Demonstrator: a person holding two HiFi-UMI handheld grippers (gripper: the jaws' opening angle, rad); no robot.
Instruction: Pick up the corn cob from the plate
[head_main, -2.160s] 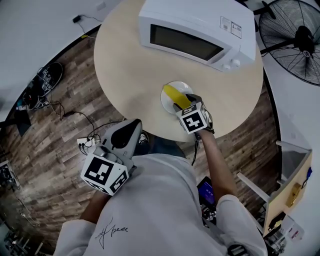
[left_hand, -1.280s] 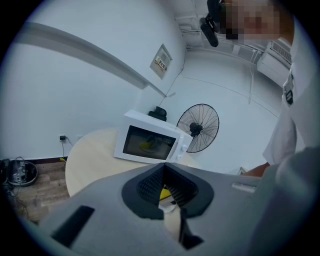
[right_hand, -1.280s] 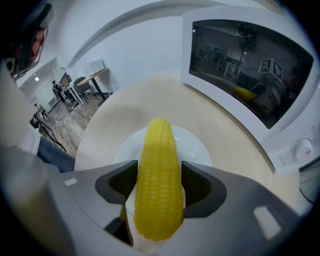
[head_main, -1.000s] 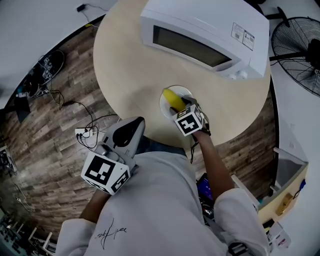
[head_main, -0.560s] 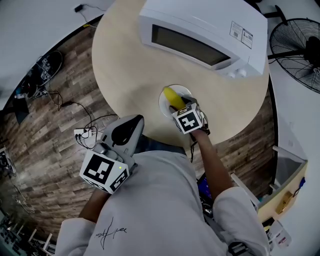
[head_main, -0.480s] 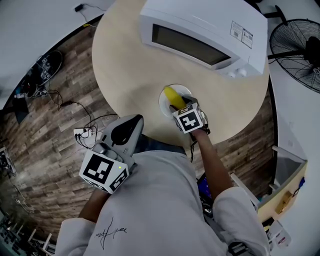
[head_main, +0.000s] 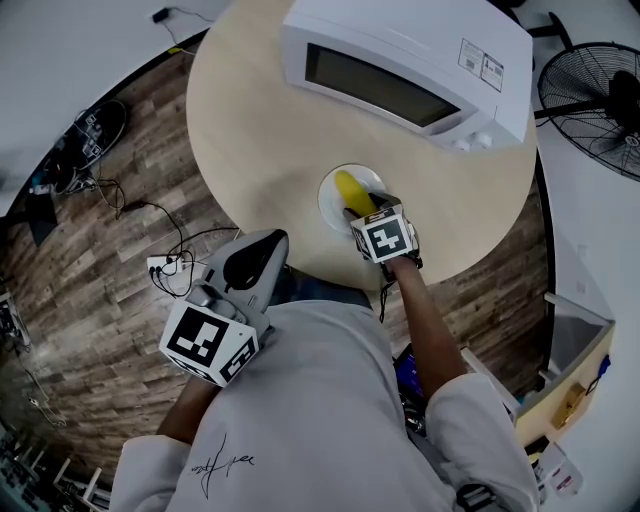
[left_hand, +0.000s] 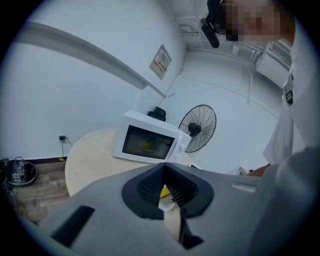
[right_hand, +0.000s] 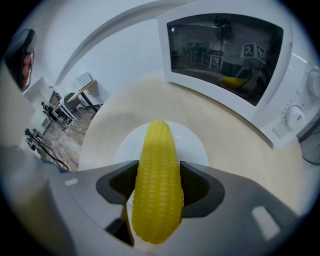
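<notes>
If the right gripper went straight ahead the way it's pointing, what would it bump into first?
Probably the round white plate, or the beige table just past it: the right gripper, shut on the yellow corn cob, seems tilted downward. The white microwave oven stands beyond. Depth is unclear.

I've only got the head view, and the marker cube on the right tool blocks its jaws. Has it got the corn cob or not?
Observer: Yes. In the right gripper view the right tool has one pad pressed against each side of the corn cob.
Operator: Where along the cob is it gripping?
Observer: Around the middle and near half. The tapered tip sticks out past the jaws, over the white plate.
Operator: And the left tool, is it carrying anything?
Observer: No. The left gripper view shows the left tool with its jaws together and nothing between them.
</notes>
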